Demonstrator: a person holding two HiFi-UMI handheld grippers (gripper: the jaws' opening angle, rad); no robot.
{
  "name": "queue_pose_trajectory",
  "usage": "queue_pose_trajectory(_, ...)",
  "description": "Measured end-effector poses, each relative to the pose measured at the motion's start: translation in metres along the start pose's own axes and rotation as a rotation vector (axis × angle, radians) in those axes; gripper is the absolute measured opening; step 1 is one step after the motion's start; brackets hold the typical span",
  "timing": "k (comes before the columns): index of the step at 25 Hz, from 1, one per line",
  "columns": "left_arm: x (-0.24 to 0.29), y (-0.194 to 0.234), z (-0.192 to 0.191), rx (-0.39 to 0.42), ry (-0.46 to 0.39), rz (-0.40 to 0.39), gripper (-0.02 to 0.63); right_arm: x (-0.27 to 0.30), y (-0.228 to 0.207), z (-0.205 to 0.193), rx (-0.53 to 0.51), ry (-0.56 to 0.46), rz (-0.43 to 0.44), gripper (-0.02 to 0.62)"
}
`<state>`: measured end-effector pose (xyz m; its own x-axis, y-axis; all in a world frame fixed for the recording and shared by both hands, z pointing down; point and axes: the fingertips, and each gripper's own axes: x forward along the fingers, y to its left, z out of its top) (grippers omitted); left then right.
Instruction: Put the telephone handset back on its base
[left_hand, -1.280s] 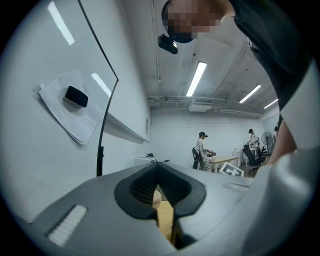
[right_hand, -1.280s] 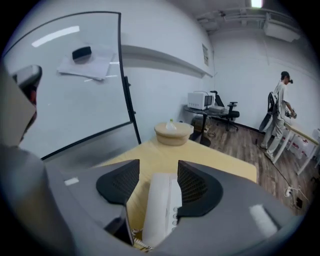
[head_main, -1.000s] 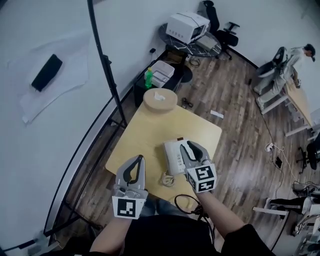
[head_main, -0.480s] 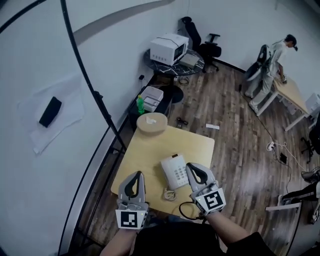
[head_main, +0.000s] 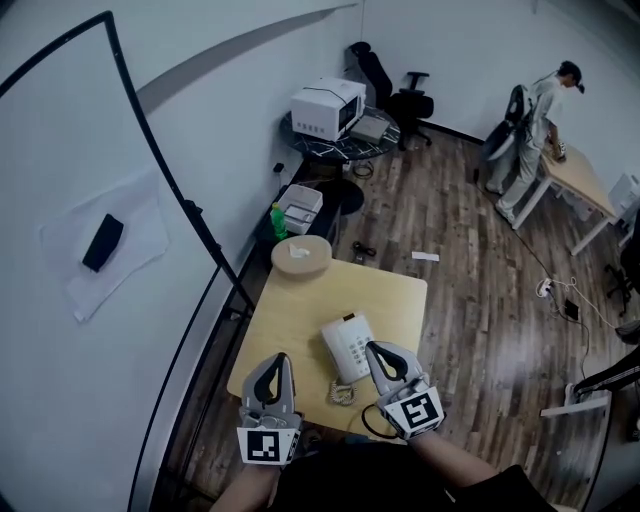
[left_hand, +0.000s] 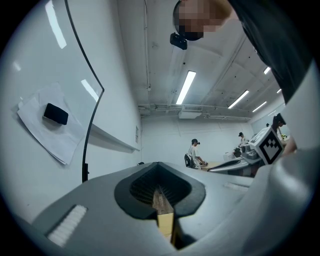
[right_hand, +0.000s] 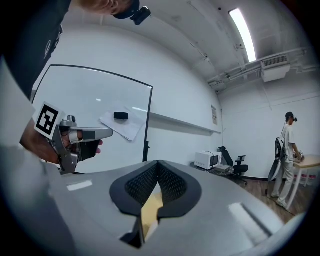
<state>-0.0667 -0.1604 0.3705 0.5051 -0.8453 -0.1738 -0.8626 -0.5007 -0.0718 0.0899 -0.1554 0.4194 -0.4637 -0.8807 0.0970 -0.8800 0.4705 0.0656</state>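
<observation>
Two claws are held up near the person, and both are pinched shut with nothing in them. The right claw (right_hand: 158, 172) has its black pads pressed together, and only a bit of tan table shows under them. The left claw (left_hand: 159, 187) is the same: tips together, no thing between.

From above, the right claw's tip is just beside the phone, which is at its 9 o'clock. The left claw is apart from the phone, down at the phone's 8 o'clock, over the near edge of the table (head_main: 400, 295).

The handset (head_main: 332, 348) looks like it lies on the base (head_main: 357, 350), along the base's 9 o'clock side. So I think the job is done or nearly done. It is small in the picture, so I can't tell if it sits all the way down.

The curly cord (head_main: 341, 392) is bunched at the phone's 6 o'clock, close to the table edge, between the two claws. A black cable (head_main: 368, 428) loops near the right claw too.

What could go wrong? If the right claw swings toward 9 o'clock, it could bump the phone and knock the handset loose. If a claw or an arm catches the curly cord, the pull could drag the handset off. If the handset is only half on, a small shake could tip it.
</observation>
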Motion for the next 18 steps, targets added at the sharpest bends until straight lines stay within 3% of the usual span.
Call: queue_pose_trajectory(18, -0.0059, -0.0034, -0.0004, 0.0, 0.004, 0.001, 0.0, 0.0008, 0.0071, -0.0059, 0.008, 0.01, 0.015, 0.008)
